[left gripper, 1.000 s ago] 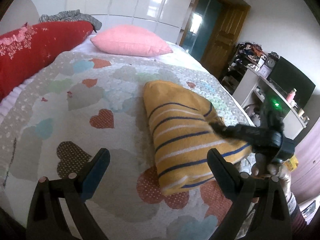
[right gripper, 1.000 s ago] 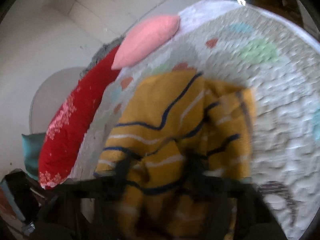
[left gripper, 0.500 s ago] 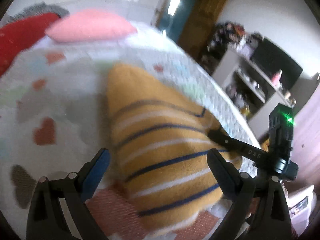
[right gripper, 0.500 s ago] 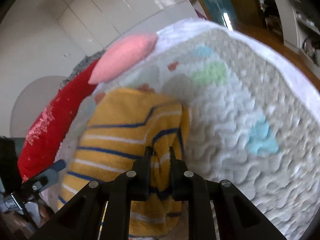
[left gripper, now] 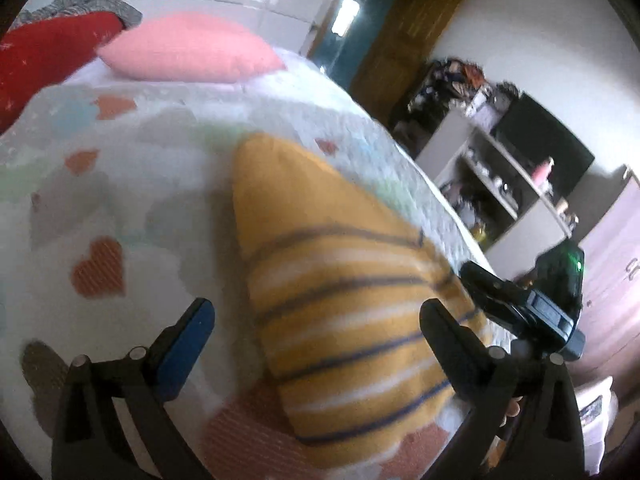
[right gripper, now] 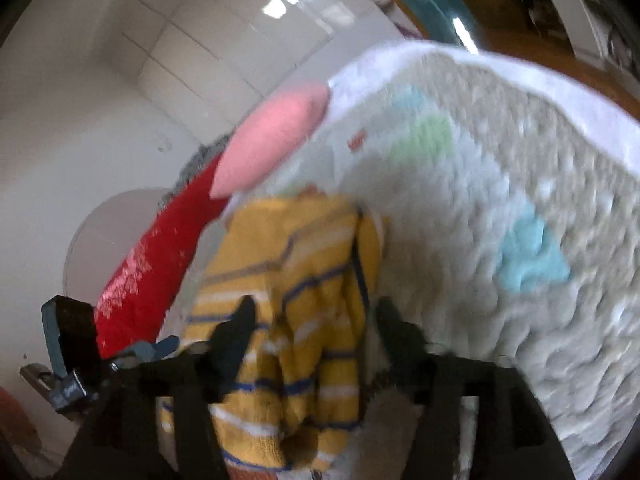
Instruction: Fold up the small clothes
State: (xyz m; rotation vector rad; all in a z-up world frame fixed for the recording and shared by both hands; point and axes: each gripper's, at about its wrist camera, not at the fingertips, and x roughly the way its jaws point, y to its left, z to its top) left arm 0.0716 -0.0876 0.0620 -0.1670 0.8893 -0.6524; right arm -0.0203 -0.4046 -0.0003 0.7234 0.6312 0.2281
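the yellow striped garment [left gripper: 344, 312] lies folded on the bed [left gripper: 120, 184], centre frame. right gripper [right gripper: 312, 320] has just been opening, jaws wide astride its edge; left gripper [left gripper: 316, 320] wide, empty. back out gently, without dragging the fold.

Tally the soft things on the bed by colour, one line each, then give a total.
Yellow striped garment: 1
Pink pillow: 1
Red cushion: 1
Grey cloth behind the red cushion: 1
Heart-patterned quilt under them: 1
Total: 5
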